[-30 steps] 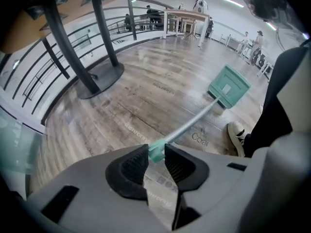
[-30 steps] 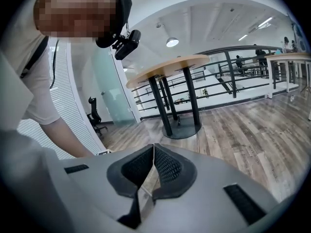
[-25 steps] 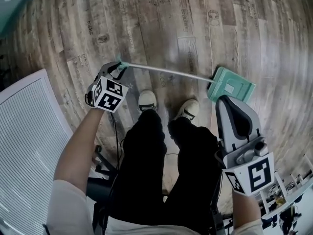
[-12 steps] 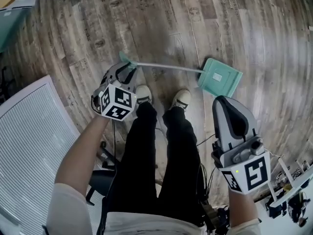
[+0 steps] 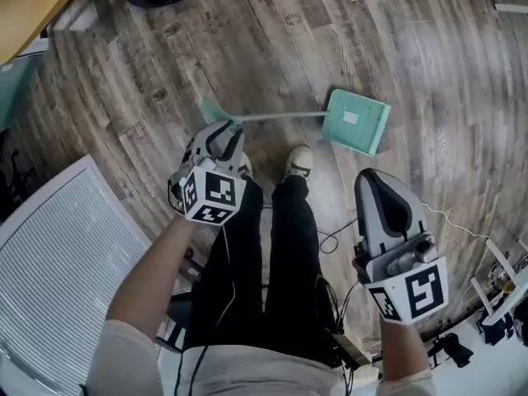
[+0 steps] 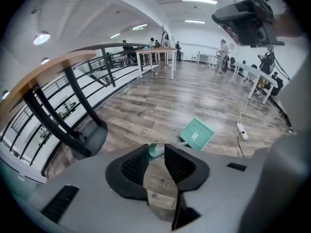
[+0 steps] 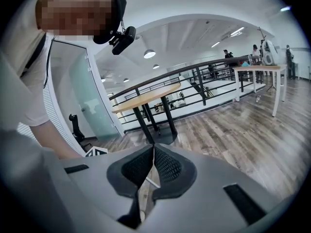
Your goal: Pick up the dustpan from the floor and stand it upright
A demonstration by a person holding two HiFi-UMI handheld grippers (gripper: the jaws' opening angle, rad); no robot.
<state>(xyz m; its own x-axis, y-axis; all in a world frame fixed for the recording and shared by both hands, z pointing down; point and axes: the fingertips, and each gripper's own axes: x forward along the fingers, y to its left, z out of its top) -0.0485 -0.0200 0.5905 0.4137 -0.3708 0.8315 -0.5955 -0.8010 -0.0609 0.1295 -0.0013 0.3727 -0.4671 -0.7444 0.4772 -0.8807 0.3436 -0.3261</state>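
Observation:
The dustpan has a teal pan (image 5: 355,120) and a thin metal handle (image 5: 280,115) ending in a teal grip (image 5: 210,108). My left gripper (image 5: 223,134) is shut on that grip, in front of the person's shoes. In the left gripper view the teal grip (image 6: 155,149) sits between the pads, with the pan (image 6: 197,133) low over the wooden floor beyond. I cannot tell whether the pan touches the floor. My right gripper (image 5: 375,181) is held at the right, shut on nothing, apart from the dustpan. Its jaws meet in the right gripper view (image 7: 153,153).
A white slatted panel (image 5: 58,246) stands at the left. A thin cable (image 5: 330,239) lies by the person's feet, and a power strip (image 6: 241,130) lies right of the pan. A round table's black base (image 6: 85,140) stands at the left. People stand far off in the hall.
Both grippers have risen toward the head camera. The left one carried the handle's grip end up with it, and the pan slid left and further up in the head view.

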